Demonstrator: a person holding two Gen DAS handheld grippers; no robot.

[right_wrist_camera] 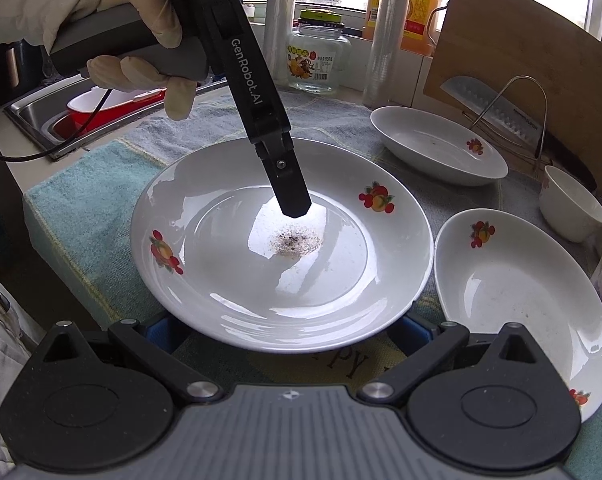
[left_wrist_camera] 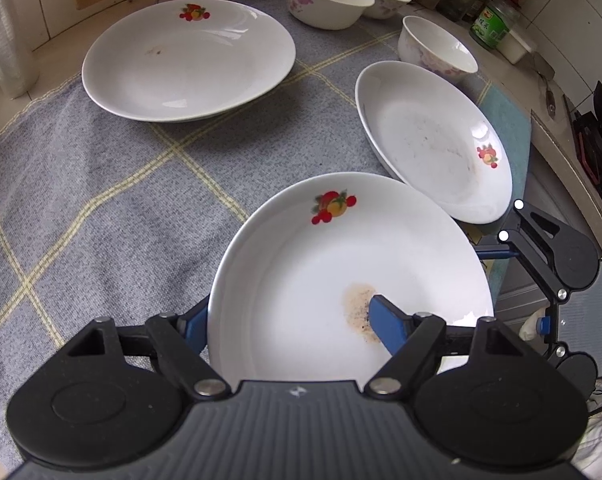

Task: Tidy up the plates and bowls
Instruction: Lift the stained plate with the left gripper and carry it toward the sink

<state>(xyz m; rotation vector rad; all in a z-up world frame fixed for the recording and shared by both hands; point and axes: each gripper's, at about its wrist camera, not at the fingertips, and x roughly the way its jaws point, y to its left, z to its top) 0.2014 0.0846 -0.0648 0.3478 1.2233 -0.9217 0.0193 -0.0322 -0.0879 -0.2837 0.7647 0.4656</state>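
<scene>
Plate rim inside left gripper

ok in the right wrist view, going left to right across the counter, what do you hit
steel sink → stained plate under the left gripper → oval dish → white bowl

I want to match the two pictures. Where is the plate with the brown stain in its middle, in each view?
Left wrist view: the stained plate is at bottom centre, its rim clamped between the left gripper fingers.
Right wrist view: the same plate fills the centre, with the left gripper finger inside it.
Shared landmark: the oval dish beside it.
</scene>
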